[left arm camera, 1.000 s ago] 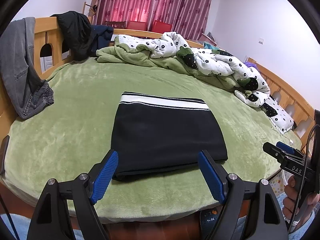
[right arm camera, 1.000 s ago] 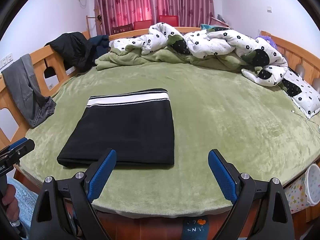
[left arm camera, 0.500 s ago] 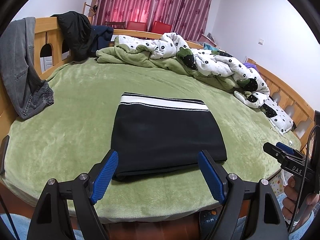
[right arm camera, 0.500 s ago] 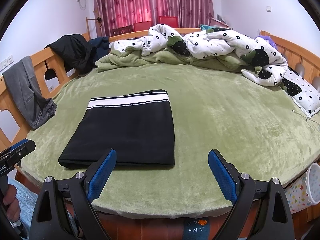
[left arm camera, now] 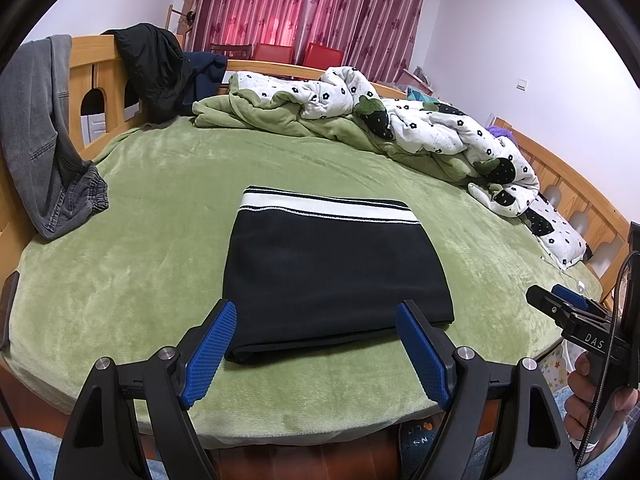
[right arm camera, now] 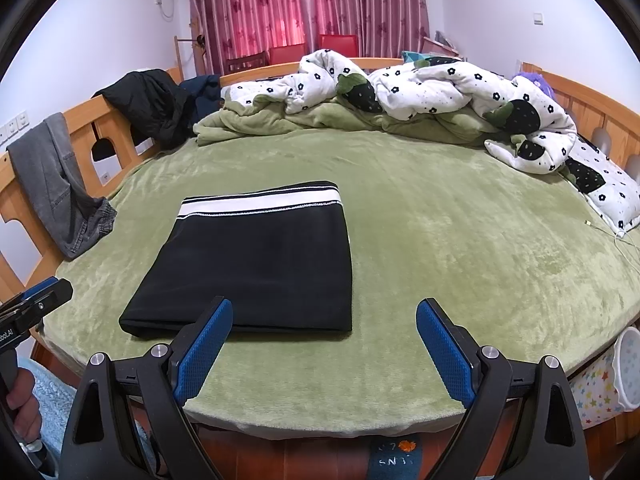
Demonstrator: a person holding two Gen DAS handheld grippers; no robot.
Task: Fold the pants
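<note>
The black pants (left arm camera: 332, 268) with a white striped waistband lie folded into a flat rectangle on the green bed cover (left arm camera: 160, 216). They also show in the right wrist view (right arm camera: 256, 260). My left gripper (left arm camera: 316, 344) is open and empty, held just off the bed's near edge in front of the pants' near fold. My right gripper (right arm camera: 324, 348) is open and empty, near the bed edge, to the right of the pants' near corner. Each gripper shows at the edge of the other's view.
A crumpled floral duvet (right arm camera: 420, 88) and green blanket (left arm camera: 280, 116) lie at the far side. Grey jeans (left arm camera: 44, 140) and a dark jacket (left arm camera: 152, 68) hang on the wooden bed rail (right arm camera: 92, 128) at left. A star-patterned bin (right arm camera: 612, 380) stands at the right.
Both views have pulled back and risen very slightly. The pants have not moved and both grippers stay open.
</note>
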